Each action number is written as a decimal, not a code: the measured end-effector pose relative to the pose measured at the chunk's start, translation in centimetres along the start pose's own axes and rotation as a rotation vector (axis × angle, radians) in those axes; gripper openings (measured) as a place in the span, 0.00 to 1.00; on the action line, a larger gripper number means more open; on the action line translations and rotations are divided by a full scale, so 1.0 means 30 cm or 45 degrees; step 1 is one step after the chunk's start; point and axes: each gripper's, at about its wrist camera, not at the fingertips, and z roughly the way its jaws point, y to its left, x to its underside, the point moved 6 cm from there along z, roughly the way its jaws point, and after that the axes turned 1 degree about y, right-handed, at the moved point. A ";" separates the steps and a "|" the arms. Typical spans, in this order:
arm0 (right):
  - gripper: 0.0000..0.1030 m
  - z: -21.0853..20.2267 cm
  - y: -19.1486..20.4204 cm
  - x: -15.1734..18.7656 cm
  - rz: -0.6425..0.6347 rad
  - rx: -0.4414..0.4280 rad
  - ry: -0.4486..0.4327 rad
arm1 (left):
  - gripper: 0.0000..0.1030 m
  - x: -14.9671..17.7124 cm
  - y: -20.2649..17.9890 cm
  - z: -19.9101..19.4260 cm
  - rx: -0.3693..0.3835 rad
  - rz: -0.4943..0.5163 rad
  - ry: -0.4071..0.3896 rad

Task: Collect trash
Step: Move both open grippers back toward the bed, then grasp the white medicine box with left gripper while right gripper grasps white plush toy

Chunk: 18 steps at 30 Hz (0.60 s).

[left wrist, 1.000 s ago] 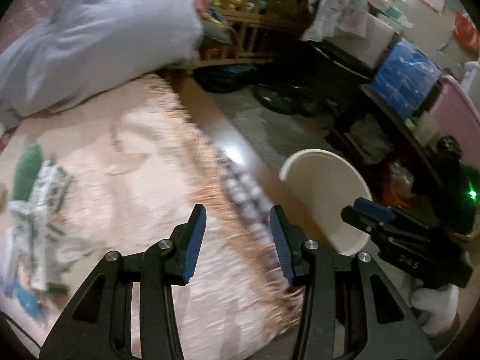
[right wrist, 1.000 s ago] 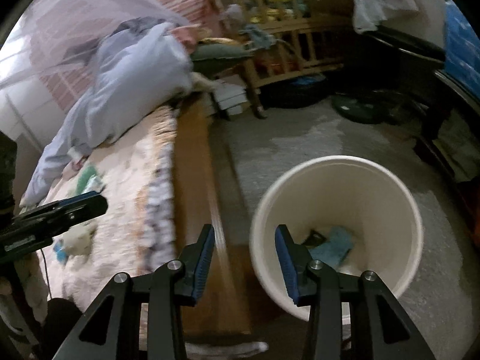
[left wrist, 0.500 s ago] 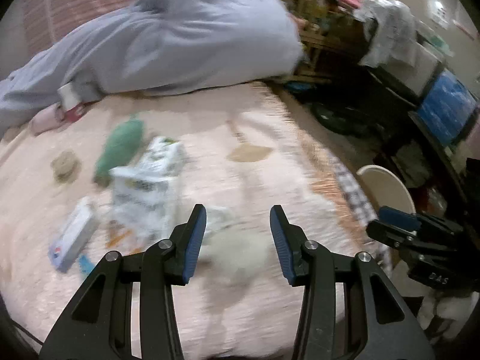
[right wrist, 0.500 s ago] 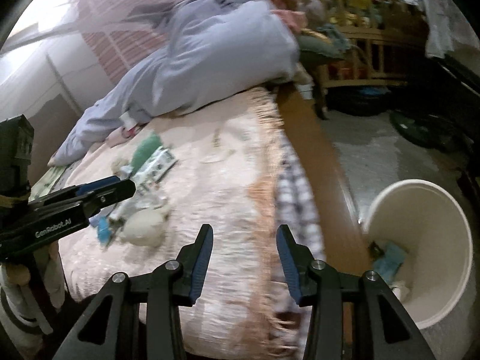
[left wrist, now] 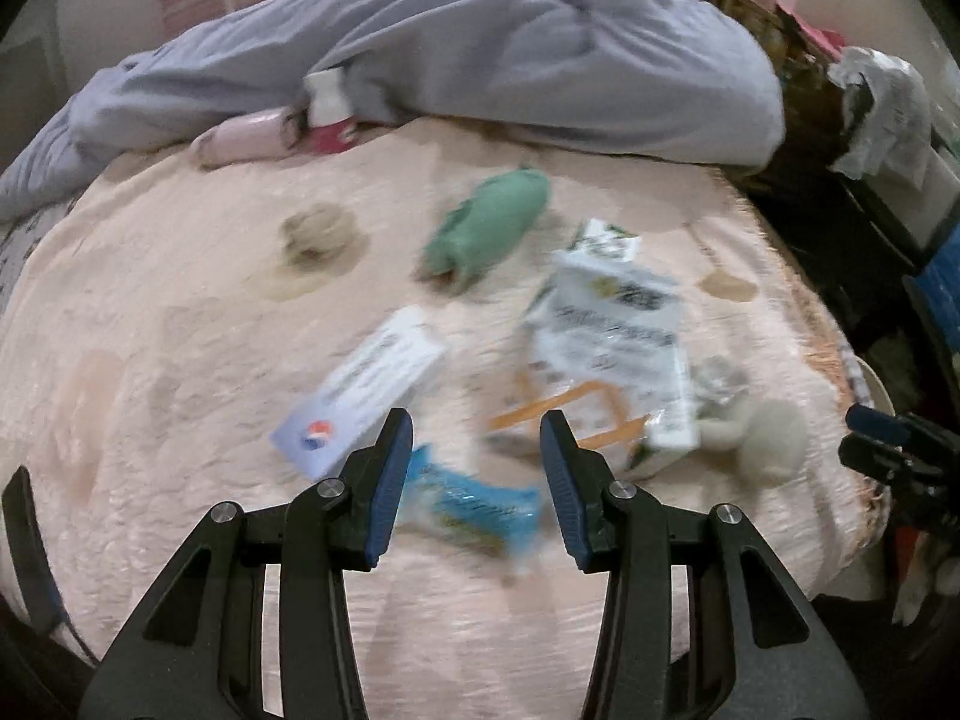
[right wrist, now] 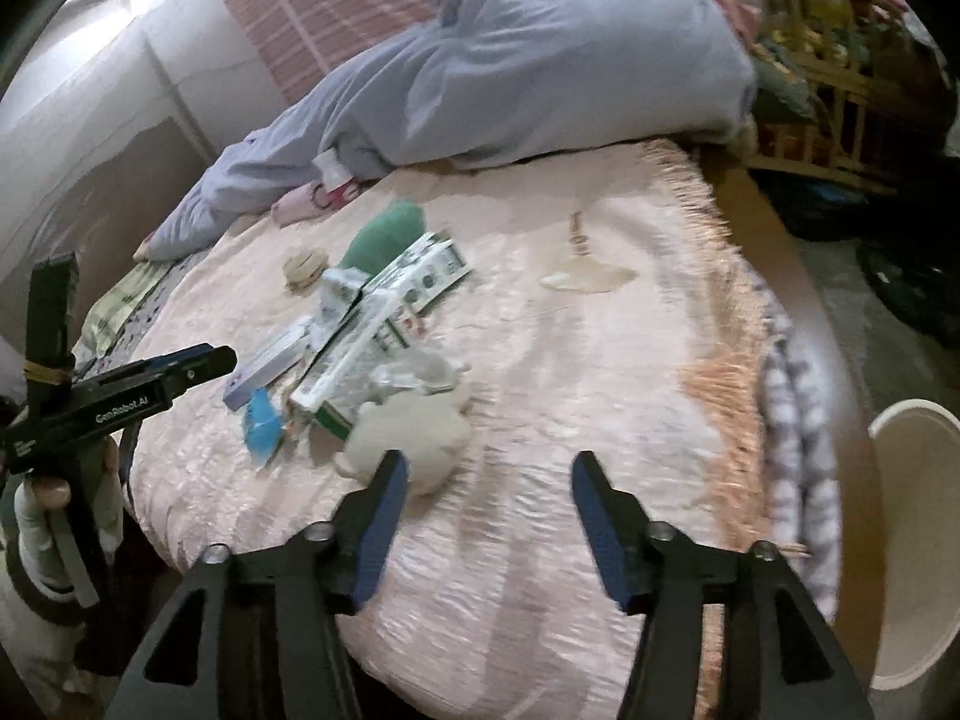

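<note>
- Two wrist views look down over a bed with a pink textured cover, litter scattered across its middle.
- The left gripper hangs over the near part of the litter, jaws parted and holding nothing; a blue wrapper lies on the cover below the gap between them.
- Just beyond the left jaw lies a long white box with a small red-and-blue mark at its near end.
- To the right of that is a pile of white printed packaging with orange strips beneath it – motion blur makes the print unreadable.
- A pale wad, possibly crumpled tissue, sits at the right end of the pile, touching clear crinkled plastic.
- Further back lie a green roll and, well apart to its left, a small tan clump.
- The right gripper hovers over bare cover with its jaws opening – nothing is between them. The pale wad lies just beyond its left jaw.
- From the right view, a hand at the left edge holds the left gripper's handle, its tip pointing toward the litter.
- A white bin stands on the floor off the right side of the bed, well apart from the litter.
- A grey-blue quilt is bunched along the far end of the bed.
- A fringe edges the cover's right side.
</note>
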 end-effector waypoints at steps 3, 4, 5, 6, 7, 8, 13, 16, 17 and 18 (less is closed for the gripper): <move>0.61 0.051 0.043 -0.006 -0.017 -0.025 0.033 | 0.42 0.020 0.078 0.020 0.005 -0.023 0.011; 0.61 0.065 0.052 -0.008 -0.020 -0.031 0.042 | 0.43 0.026 0.102 0.031 0.011 -0.025 0.019; 0.61 0.084 0.063 -0.011 -0.023 -0.039 0.053 | 0.47 0.029 0.115 0.038 0.016 -0.024 0.026; 0.61 0.103 0.074 -0.016 -0.028 -0.045 0.065 | 0.48 0.030 0.130 0.049 0.020 -0.022 0.034; 0.61 0.118 0.083 -0.018 -0.034 -0.049 0.075 | 0.48 0.030 0.142 0.061 0.023 -0.019 0.041; 0.61 0.137 0.094 -0.023 -0.043 -0.050 0.086 | 0.49 0.030 0.155 0.078 0.022 -0.010 0.051; 0.61 0.193 0.116 -0.046 -0.050 -0.054 0.120 | 0.49 0.006 0.170 0.145 -0.016 0.078 0.063; 0.63 0.227 0.122 -0.059 -0.058 -0.047 0.147 | 0.49 -0.009 0.175 0.199 -0.025 0.121 0.096; 0.64 0.241 0.123 -0.064 -0.060 -0.046 0.157 | 0.49 -0.012 0.178 0.227 -0.029 0.129 0.122; 0.65 0.255 0.125 -0.067 -0.063 -0.046 0.169 | 0.49 -0.013 0.183 0.243 -0.035 0.131 0.132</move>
